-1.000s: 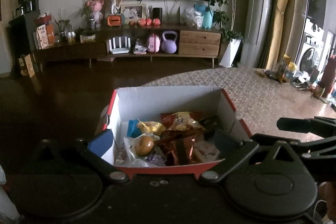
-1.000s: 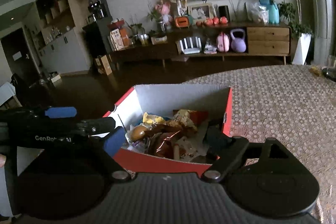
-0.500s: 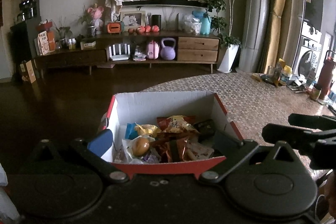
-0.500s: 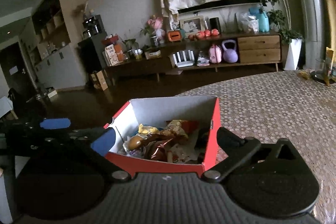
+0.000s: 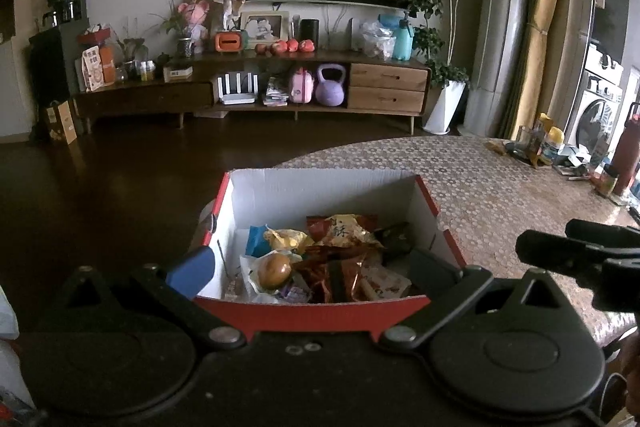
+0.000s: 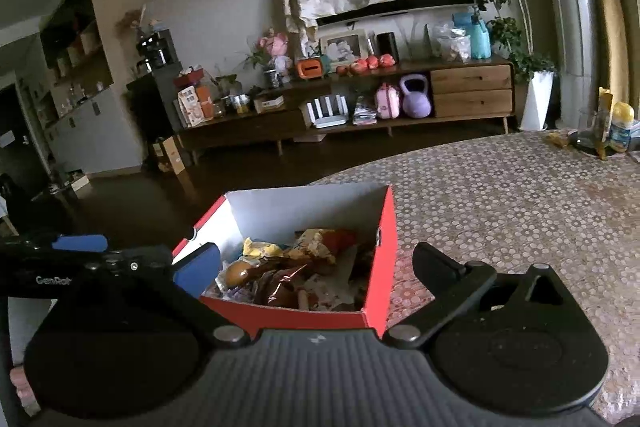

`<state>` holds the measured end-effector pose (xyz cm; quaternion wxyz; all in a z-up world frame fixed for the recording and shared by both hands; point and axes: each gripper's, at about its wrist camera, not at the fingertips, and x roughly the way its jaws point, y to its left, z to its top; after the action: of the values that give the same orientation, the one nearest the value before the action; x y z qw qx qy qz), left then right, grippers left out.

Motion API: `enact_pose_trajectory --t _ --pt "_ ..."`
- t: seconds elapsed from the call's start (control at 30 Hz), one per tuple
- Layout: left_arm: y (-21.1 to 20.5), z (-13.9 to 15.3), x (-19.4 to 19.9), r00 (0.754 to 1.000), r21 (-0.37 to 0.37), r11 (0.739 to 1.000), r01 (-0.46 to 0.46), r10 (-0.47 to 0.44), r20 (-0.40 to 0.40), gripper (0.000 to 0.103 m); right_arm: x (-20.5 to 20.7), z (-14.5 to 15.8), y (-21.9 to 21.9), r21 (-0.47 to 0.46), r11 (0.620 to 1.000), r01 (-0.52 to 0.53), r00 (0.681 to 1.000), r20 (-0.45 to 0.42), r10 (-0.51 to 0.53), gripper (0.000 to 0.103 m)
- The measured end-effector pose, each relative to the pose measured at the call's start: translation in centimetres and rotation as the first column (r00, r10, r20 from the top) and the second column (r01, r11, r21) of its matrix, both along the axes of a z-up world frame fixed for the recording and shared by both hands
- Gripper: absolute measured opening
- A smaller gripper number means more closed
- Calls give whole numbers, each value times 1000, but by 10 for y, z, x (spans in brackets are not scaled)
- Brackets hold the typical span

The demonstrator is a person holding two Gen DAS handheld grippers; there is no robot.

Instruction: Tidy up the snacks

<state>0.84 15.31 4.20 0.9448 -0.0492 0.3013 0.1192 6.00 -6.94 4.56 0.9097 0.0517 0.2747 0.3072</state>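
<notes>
A red cardboard box (image 5: 328, 315) with a white inside stands at the table's near edge and holds several snack packets (image 5: 340, 227), among them a wrapped brown bun (image 5: 274, 269). It also shows in the right wrist view (image 6: 308, 313). My left gripper (image 5: 310, 269) is open and empty, its fingers spread wide on either side of the box's near wall. My right gripper (image 6: 316, 267) is open and empty too, raised just before the box. The right gripper shows at the right edge of the left wrist view (image 5: 576, 255).
The table (image 6: 500, 195) has a patterned cloth. Bottles, cups and small items (image 5: 560, 147) stand at its far right. Past the table are a dark floor and a long wooden sideboard (image 5: 280, 83). The left gripper's body (image 6: 60, 263) is at the left of the right wrist view.
Both grippers have pulled back and risen from the box, so it looks smaller and lower. The right gripper has shifted right: its right finger now lies outside the box's right wall.
</notes>
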Motion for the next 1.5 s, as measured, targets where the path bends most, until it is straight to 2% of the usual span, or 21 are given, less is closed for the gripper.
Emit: enact_pose_trajectory --t 0.73,1.03,1.33,1.5 --pt "-7 20 -2 999 -24 1000 0 -1 -36 103 -7 14 -3 -19 1000 3 1000 1 -3 103" --pt "-7 18 -5 999 -26 1000 -8 6 -40 103 -7 12 -5 -26 1000 1 1000 -9 -2 103" --pt "-1 10 -2 996 -58 998 -12 7 -85 103 -5 7 -4 -39 999 1 999 -36 -2 103" --pt "-2 9 -1 997 -47 998 -31 27 -79 103 -4 4 -4 -43 999 1 999 -47 -3 103"
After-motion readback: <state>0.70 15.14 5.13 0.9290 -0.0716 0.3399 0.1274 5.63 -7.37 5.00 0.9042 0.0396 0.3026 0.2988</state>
